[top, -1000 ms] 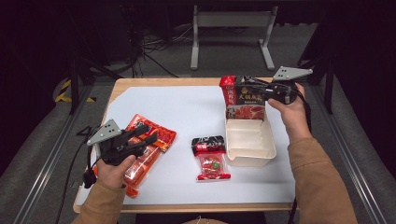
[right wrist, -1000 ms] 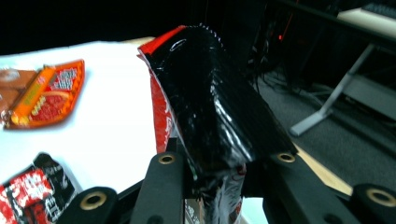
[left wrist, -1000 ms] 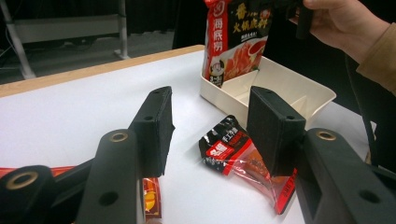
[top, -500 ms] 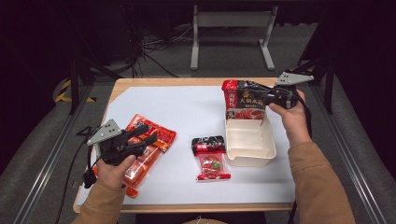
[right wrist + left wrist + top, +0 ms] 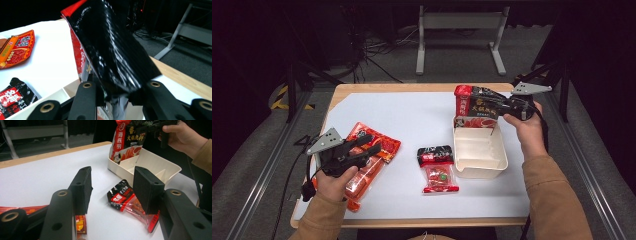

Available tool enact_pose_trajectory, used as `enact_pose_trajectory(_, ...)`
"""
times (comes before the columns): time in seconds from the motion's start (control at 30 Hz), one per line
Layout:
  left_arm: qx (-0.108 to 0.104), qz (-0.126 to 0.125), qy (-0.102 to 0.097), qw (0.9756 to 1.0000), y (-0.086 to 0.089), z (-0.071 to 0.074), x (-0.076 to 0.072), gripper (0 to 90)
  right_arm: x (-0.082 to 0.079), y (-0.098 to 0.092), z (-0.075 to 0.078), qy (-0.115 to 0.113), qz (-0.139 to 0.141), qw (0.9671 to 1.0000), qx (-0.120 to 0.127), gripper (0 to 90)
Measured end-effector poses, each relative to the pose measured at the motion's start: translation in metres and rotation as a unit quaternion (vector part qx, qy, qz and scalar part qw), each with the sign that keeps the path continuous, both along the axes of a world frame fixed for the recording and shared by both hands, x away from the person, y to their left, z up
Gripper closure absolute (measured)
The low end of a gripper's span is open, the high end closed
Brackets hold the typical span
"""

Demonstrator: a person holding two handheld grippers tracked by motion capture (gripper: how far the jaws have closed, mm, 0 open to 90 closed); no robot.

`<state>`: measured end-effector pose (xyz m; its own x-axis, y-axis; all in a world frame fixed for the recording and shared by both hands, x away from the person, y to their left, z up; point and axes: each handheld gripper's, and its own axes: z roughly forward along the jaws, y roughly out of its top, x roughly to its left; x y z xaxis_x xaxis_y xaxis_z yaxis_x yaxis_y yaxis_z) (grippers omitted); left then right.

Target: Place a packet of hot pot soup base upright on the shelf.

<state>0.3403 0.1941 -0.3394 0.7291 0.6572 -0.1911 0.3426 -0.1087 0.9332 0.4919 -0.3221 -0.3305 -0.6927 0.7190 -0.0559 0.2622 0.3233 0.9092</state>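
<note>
High view: right hand-held gripper (image 5: 499,106) pinching pouch (image 5: 474,105) upright over tray (image 5: 479,170) near table's (image 5: 422,107) right edge. Left gripper view: left hand-held gripper (image 5: 112,188) spread, empty. Right gripper view: lower squarely (no tilting), then release.

Glossy plastic pouch (image 5: 110,50), matt cream plastic tray (image 5: 479,162), smooth white sheet on wooden table (image 5: 387,88).
</note>
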Motion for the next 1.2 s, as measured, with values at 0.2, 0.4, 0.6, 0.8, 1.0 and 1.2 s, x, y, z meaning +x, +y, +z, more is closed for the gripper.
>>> enact_pose_trajectory(0.2,0.001,0.000,0.000,1.0000,0.000,0.000,0.001,49.9,-0.001,0.001,0.001,0.003,-0.005,1.0000,-0.001,69.1)
enact_pose_trajectory(0.4,0.004,0.010,0.002,0.9999,0.000,-0.001,0.002,43.7,-0.004,-0.005,0.004,0.013,-0.019,0.9996,0.017,59.4)
enact_pose_trajectory(0.6,0.013,0.014,0.006,0.9998,0.000,-0.002,0.008,34.6,-0.014,-0.011,0.006,0.018,-0.037,0.9987,0.030,49.6)
enact_pose_trajectory(0.8,0.023,0.010,0.010,0.9996,0.001,-0.003,0.013,32.0,-0.025,-0.021,0.009,0.022,-0.049,0.9980,0.033,45.3)
enact_pose_trajectory(1.0,0.036,0.007,0.009,0.9993,0.004,0.000,0.017,29.8,-0.043,-0.031,0.012,0.016,-0.060,0.9973,0.041,42.2)
enact_pose_trajectory(1.2,0.055,-0.002,0.013,0.9984,0.010,0.006,0.022,27.6,-0.063,-0.031,0.017,0.031,-0.064,0.9966,0.041,39.4)
